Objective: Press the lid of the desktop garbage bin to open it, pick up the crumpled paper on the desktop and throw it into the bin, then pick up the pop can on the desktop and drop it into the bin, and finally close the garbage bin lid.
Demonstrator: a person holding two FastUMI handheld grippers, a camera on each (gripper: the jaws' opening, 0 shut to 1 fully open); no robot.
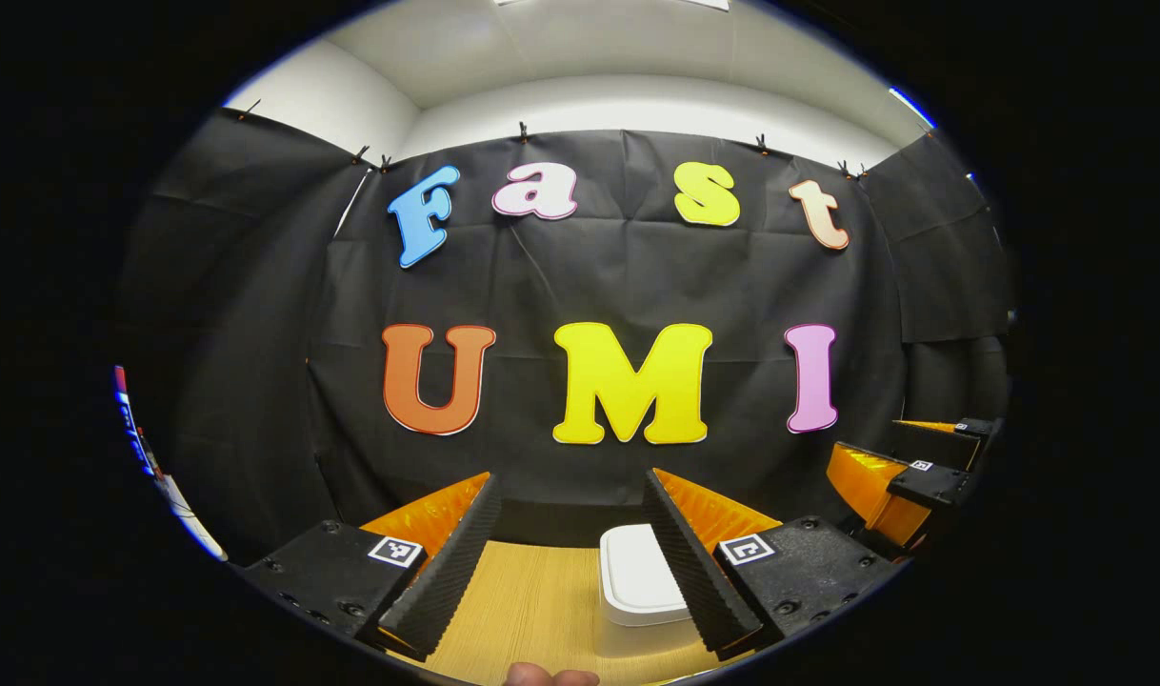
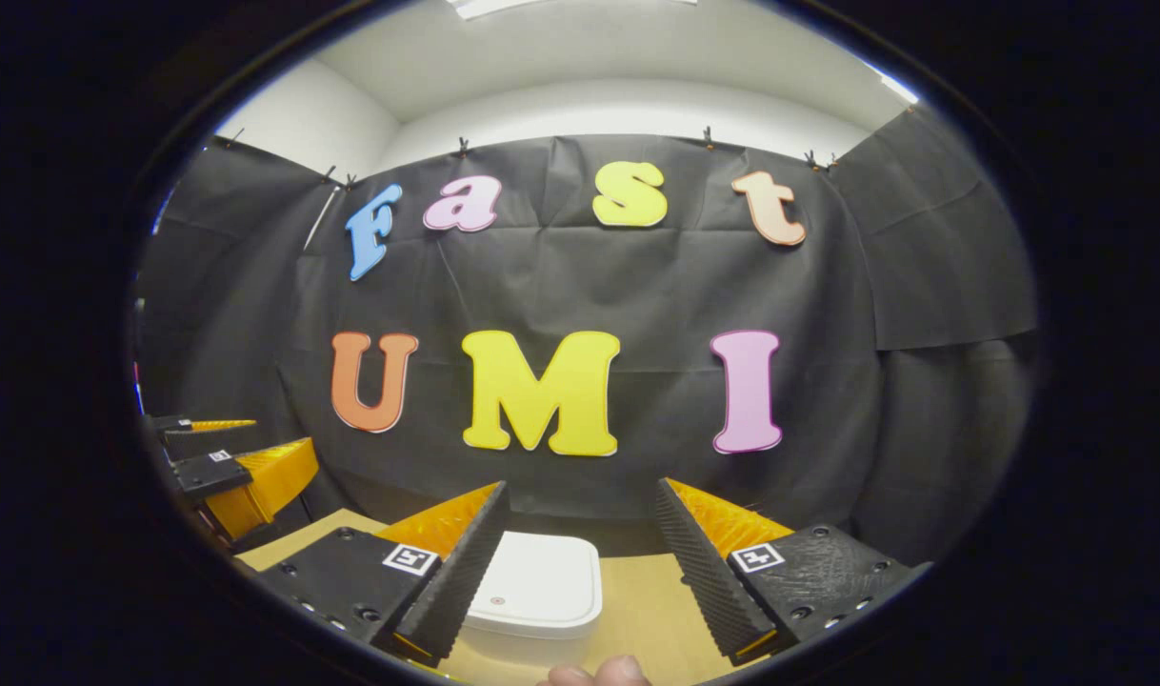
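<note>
From the left gripper view I see my left gripper (image 1: 569, 519) held level above the wooden desktop (image 1: 532, 600), its two fingers spread wide with nothing between them. The white garbage bin (image 1: 637, 572) stands on the desktop just ahead, in the right part of the gap, partly hidden behind the right-hand finger. Its lid (image 1: 635, 560) lies flat and closed. Each finger block carries a small square black-and-white marker (image 1: 395, 551); it is a coded pattern, not writing I can read. At the bottom edge a fingertip of the hand (image 1: 550, 676) holding the tool peeks in. Far to the right I see the other gripper, the right gripper (image 1: 909, 467), raised at about the same height, with the same kind of marker on it.

From the right gripper view, the right gripper (image 2: 580, 524) also has its fingers wide apart and holds nothing. The garbage bin (image 2: 534, 595) sits on the desktop (image 2: 647, 600) between the fingers, nearer the left-hand one, which covers its left edge. On the shut lid (image 2: 540, 576) I make out a small round dot near the front; I can read no brand or label on the bin. The left gripper (image 2: 220, 455) shows far at the left. A hand (image 2: 599, 673) shows at the bottom edge.

Behind everything hangs the black cloth wall (image 2: 637, 286), clipped along its top under a white ceiling.
</note>
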